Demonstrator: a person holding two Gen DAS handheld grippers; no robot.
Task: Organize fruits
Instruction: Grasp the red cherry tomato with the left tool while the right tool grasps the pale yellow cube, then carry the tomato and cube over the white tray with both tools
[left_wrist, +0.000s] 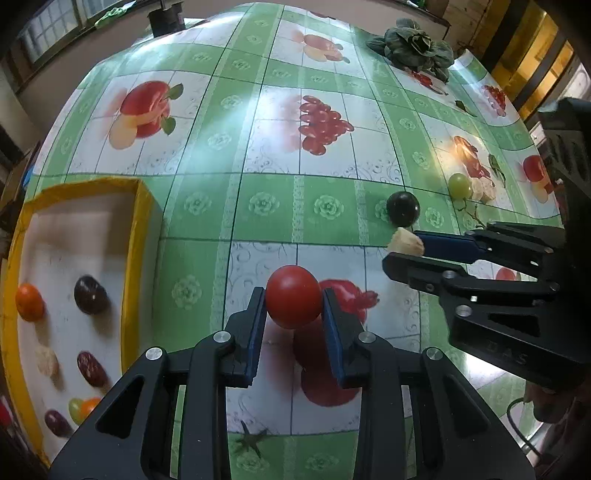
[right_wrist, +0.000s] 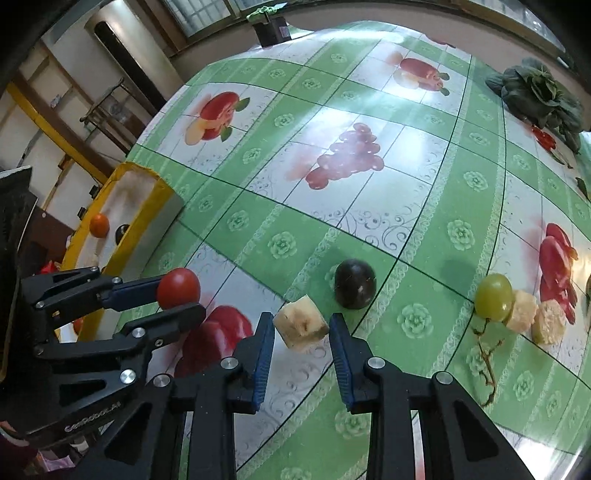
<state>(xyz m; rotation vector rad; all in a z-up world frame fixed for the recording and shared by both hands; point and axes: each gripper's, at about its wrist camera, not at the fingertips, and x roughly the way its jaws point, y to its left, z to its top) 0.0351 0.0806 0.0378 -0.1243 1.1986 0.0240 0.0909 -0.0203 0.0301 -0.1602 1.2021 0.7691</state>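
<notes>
Tomato (left_wrist: 293, 296) sits clamped between my left gripper's (left_wrist: 294, 306) blue pads, lifted off the cloth (left_wrist: 229, 206) with its shadow below, so that grasp looks sound. My right gripper (right_wrist: 301, 328) carries a pale cube (right_wrist: 301, 326) between its fingers; it seems held at the corners, with a little slack on one side, so I judge that grip the weaker of the two and would not swing it fast. Both loads belong, I take it, in the yellow tray (left_wrist: 136, 236) to the left, where an orange fruit (left_wrist: 29, 302), dark fruits and another pale piece already lie. To do this well I would bring the left hand over the tray's near wall, lower it close to a bare patch of white floor, and only then loosen, since a round tomato will roll. Then the cube follows, kept level. Out on the cloth a dark grape (right_wrist: 355, 283), a green grape (right_wrist: 493, 297) and two more cubes (right_wrist: 535, 319) wait, with leafy greens (right_wrist: 539, 96) farther off.
</notes>
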